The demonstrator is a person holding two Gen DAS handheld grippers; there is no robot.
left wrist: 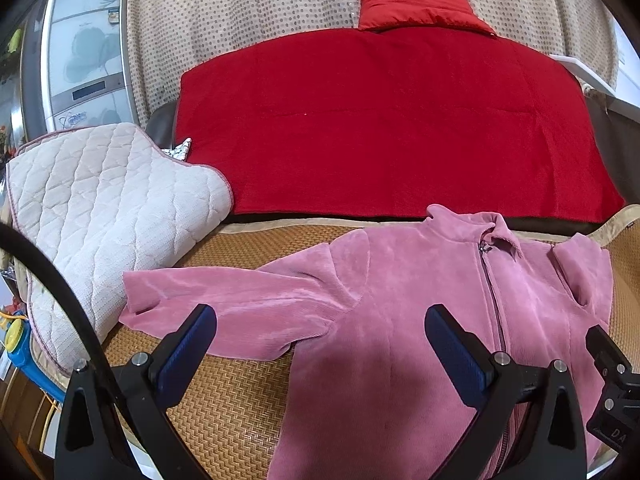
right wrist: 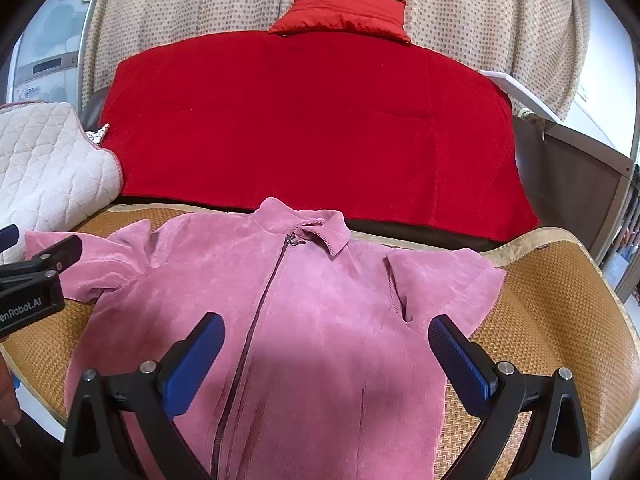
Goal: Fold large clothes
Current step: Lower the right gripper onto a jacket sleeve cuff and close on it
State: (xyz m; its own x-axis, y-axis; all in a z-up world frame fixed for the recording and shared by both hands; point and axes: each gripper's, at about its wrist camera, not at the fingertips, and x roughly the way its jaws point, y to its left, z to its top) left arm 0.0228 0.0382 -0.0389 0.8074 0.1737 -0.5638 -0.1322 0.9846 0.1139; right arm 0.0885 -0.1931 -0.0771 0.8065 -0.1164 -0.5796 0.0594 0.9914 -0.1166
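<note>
Jacket point(right wrist: 312, 320) flat on woven mat point(right wrist: 560, 312), left gripper point(left wrist: 320, 340) and right gripper point(right wrist: 326, 352) wide above.

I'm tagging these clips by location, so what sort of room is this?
Probably a home bedroom or living room: a pink zip-up fleece jacket lies on a woven bamboo mat, with a red blanket, red cushion and dotted beige curtain behind.

Both your wrist views are bright and evenly lit, colours saturated. A soft shadow falls across the lower pink jacket point(left wrist: 400, 320), darkest near the frame bottom. Heavy fisheye bowing, black vignette in the corners. Focus is sharp mid-frame, with slight softness toward the edges.
</note>
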